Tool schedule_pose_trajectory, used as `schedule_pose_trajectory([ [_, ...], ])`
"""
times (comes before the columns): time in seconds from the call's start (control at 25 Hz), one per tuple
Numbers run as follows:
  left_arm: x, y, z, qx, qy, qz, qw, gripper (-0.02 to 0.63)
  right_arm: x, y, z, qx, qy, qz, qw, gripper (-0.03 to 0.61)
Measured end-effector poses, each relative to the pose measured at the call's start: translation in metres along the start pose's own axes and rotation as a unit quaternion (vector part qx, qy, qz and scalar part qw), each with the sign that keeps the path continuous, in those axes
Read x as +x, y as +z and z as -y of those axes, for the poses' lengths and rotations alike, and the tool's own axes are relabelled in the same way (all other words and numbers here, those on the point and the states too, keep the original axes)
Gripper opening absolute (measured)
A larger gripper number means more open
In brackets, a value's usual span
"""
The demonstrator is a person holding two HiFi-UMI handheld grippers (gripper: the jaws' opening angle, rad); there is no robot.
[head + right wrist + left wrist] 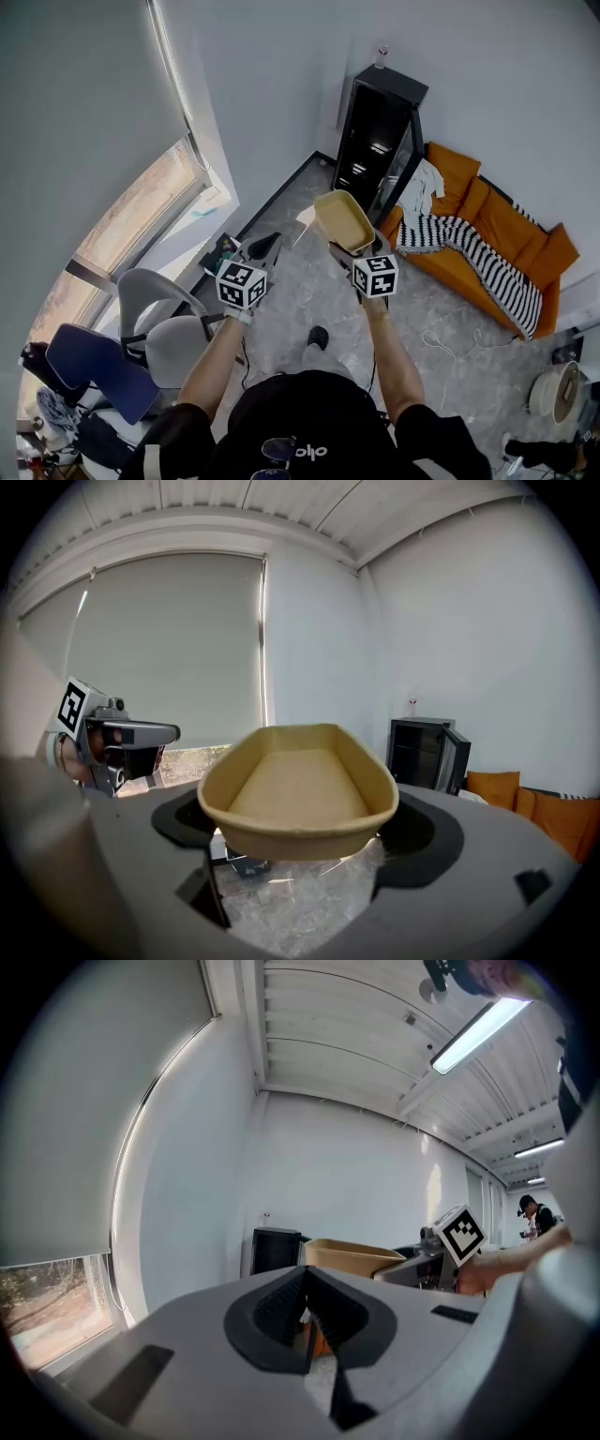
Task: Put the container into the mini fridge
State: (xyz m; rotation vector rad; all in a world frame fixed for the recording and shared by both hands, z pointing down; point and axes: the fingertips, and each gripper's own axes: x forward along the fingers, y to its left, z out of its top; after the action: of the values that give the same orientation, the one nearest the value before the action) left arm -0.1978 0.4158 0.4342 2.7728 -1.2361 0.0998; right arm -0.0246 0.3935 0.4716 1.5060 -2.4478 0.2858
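My right gripper [349, 251] is shut on a tan oval container [344, 220], holding it up in the air by its near end. The container [300, 789] fills the middle of the right gripper view, empty, with the jaws of that gripper [305, 841] pressed against both of its sides. The mini fridge [380, 141] is a black cabinet against the far wall, its glass door ajar; it also shows behind the container as the fridge [427, 752]. My left gripper [265, 247] is beside it at the left, shut and empty [307, 1321].
An orange sofa [487, 234] with a striped blanket stands right of the fridge. A grey chair [159, 319] and a blue chair [94, 366] are at the left by the window. A small bottle [381, 56] stands on the fridge. Cables [450, 342] lie on the floor.
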Motion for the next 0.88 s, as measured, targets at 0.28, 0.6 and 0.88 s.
schedule_pose_trajectory([
  [0.28, 0.041, 0.01, -0.025, 0.002, 0.008, 0.001, 1.0, 0.008, 0.036, 0.014, 0.031, -0.002, 0.009, -0.001, 1.0, 0.52],
  [0.6, 0.101, 0.022, -0.043, 0.014, 0.013, -0.012, 0.9997, 0.008, 0.077, 0.034, 0.081, 0.004, 0.017, 0.005, 1.0, 0.52],
  [0.88, 0.159, 0.031, -0.047, 0.026, 0.013, -0.024, 0.9993, 0.008, 0.104, 0.046, 0.133, 0.016, 0.017, 0.012, 1.0, 0.52],
])
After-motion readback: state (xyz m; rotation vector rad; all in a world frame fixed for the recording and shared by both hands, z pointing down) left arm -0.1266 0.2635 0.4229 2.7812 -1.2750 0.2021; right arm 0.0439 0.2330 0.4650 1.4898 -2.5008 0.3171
